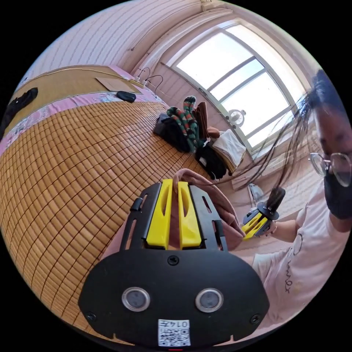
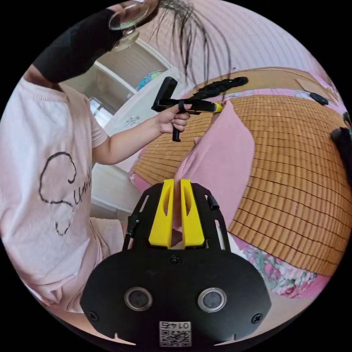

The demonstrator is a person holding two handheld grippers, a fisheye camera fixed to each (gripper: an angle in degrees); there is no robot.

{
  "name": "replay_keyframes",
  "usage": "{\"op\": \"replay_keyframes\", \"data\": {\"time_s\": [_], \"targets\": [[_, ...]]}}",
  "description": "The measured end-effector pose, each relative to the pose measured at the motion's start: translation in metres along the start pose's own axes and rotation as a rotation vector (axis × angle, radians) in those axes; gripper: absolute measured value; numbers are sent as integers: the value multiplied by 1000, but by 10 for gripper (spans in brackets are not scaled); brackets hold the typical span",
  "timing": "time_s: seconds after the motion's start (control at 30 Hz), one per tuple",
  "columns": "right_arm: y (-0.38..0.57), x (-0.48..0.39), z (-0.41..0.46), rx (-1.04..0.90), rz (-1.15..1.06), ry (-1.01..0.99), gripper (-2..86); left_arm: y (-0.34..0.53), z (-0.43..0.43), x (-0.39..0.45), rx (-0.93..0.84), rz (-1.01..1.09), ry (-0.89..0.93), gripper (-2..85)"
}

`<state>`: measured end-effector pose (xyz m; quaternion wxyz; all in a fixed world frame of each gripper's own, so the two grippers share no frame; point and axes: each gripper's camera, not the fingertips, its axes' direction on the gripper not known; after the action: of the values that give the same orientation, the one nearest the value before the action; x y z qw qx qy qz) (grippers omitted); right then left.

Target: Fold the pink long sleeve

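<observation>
Left gripper (image 1: 175, 183): yellow jaws drawn close, pinching a fold of the pink long sleeve (image 1: 220, 205). Right gripper (image 2: 176, 181): jaws likewise clenched on pink cloth. The garment (image 2: 220, 154) hangs stretched between the two tools, lifted above the bamboo mat (image 2: 293, 154). In the right gripper view a hand (image 2: 172, 121) grips the left tool's handle. Farther off on the mat, a pile of clothes (image 1: 194, 135) lies below the window (image 1: 238, 80).

Long sleeve (image 2: 220, 154) hangs between both claws above the mat (image 2: 293, 165).
</observation>
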<state>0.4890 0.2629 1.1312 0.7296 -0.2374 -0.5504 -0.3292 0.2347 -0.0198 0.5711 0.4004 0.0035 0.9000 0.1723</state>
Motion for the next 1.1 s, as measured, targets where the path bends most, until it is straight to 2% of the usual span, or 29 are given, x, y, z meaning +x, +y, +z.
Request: {"op": "replay_keyframes", "data": {"time_s": [0.1, 0.17, 0.23, 0.3, 0.43, 0.5, 0.6, 0.67, 0.77, 0.9, 1.0, 1.1], "targets": [[-19, -33, 77, -65, -81, -101, 26, 53, -53, -12, 9, -95, -86, 13], [-23, -51, 129, -130, -145, -35, 31, 87, -75, -26, 6, -198, -175, 8], [-18, -62, 188, -307, -207, 55, 30, 130, -91, -46, 6, -325, -282, 2], [-21, -66, 200, -397, -180, 86, 25, 155, -98, -53, 5, -390, -350, 1], [-50, -72, 146, -272, -261, 13, 34, 195, -117, -40, 69, -459, -461, 28], [-74, -65, 124, -249, -292, 112, 44, 208, -123, -28, 109, -481, -462, 42], [-125, -42, 104, -202, -347, 323, 82, 226, -118, -5, 151, -512, -366, 58], [-162, -27, 107, -177, -377, 362, 121, 234, -105, 8, 155, -531, -310, 81], [-221, -13, 141, -252, -411, 281, 150, 241, -71, 18, 86, -563, -248, 118], [-264, -11, 201, -563, -439, 103, 53, 245, -30, 17, -62, -554, -242, 55], [-284, -35, 195, -528, -520, 105, 46, 246, -56, 31, 21, -539, -268, 42], [-302, -51, 200, -521, -534, 2, 48, 260, -84, 45, 74, -571, -306, 43]]}}
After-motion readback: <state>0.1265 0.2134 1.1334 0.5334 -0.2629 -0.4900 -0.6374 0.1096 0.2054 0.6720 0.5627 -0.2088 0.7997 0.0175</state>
